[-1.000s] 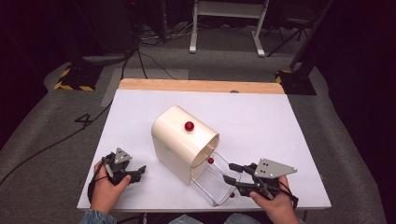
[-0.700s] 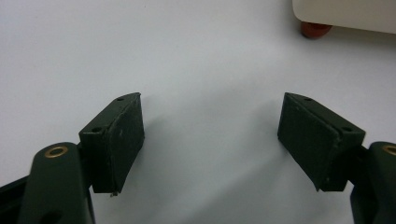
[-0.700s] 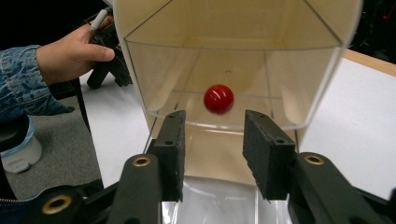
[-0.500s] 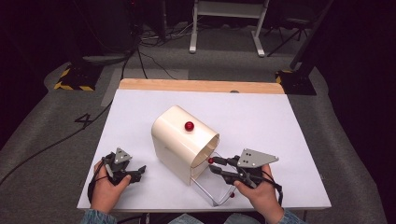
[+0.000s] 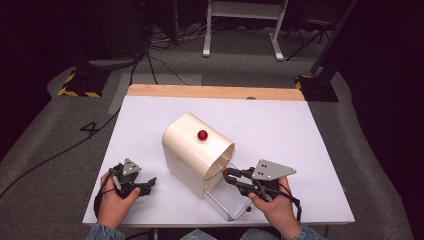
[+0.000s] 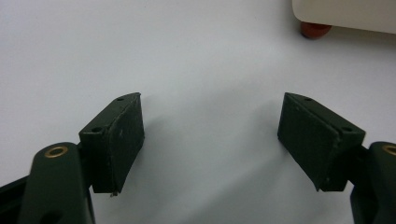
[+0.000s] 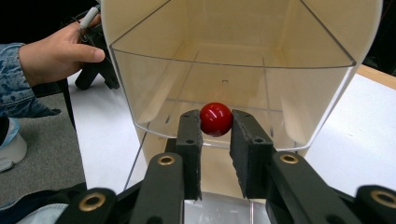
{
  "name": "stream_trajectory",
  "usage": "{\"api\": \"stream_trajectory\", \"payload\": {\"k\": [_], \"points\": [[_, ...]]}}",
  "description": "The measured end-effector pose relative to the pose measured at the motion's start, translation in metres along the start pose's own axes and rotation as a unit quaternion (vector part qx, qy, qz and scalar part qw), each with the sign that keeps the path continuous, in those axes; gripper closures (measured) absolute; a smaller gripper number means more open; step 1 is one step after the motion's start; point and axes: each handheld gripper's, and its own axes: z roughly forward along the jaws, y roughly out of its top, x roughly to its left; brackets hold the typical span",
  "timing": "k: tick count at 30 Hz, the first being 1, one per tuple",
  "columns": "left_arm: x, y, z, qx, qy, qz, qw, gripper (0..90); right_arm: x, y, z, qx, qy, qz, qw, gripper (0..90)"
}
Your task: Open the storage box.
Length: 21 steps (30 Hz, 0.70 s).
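White table (image 5: 300,150); fingers (image 7: 191,135) pinch glossy round red knob (image 7: 216,119).

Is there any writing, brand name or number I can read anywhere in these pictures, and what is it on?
"4": a big dark figure on the grey floor, left of the white table.
No lettering on the cream box, its red knob or the right tongs.
The yellow-and-black striped floor base carries stripes, no words.
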Motion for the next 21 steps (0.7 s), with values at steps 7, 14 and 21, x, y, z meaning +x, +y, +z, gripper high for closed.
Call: {"api": "stream_trajectory", "payload": {"k": [7, 14, 21], "points": [[0.0, 0.0, 0.0, 0.001, 0.0, -0.001, 1.0, 23.0, 0.002, -0.001, -0.017, 0.0, 0.003, -0.003, 1.0, 74.1], [0.0, 0.0, 0.0, 0.0, -0.001, -0.001, 1.0, 23.0, 0.007, -0.004, -0.038, 0.003, 0.005, -0.003, 1.0, 74.1], [0.0, 0.0, 0.0, 0.0, -0.001, -0.001, 1.0, 23.0, 0.011, -0.012, -0.06, 0.007, 0.007, -0.007, 0.9999, 74.0]]}}
